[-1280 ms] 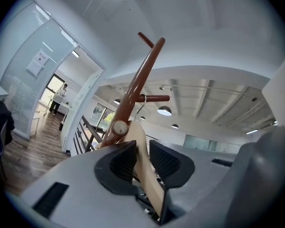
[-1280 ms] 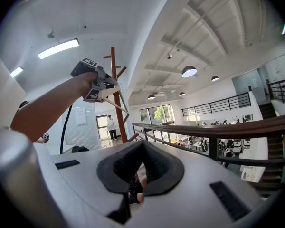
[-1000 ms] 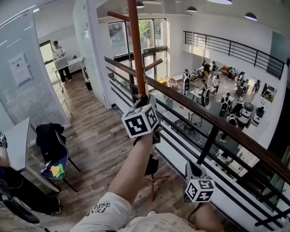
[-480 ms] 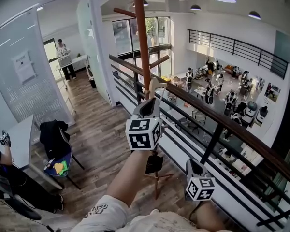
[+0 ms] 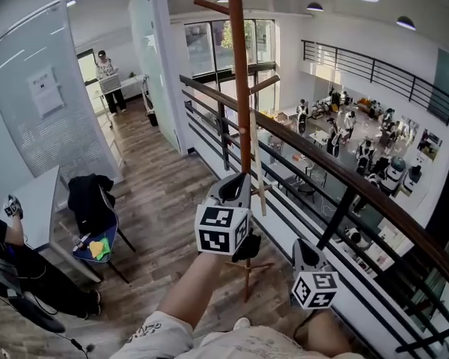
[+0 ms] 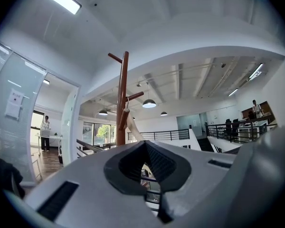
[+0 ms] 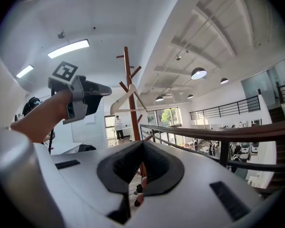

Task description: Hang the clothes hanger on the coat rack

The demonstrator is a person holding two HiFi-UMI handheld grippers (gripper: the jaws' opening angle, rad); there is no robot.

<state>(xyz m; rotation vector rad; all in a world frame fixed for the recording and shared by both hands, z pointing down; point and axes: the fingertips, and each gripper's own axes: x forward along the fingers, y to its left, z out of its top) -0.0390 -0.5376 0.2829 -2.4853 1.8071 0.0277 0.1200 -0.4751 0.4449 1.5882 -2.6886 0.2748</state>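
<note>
Hanger (image 5: 254, 163) hangs from rack (image 5: 238, 66) beside the pole, apart from left gripper (image 5: 236, 183) below. Both jaws closed, empty; right gripper (image 5: 304, 250) low. Likely hung: pull away slowly, don't nudge the hanger.

Head view looks steeply down; both gripper views tilt upward, all sharing the coat rack (image 5: 239, 88).
</note>
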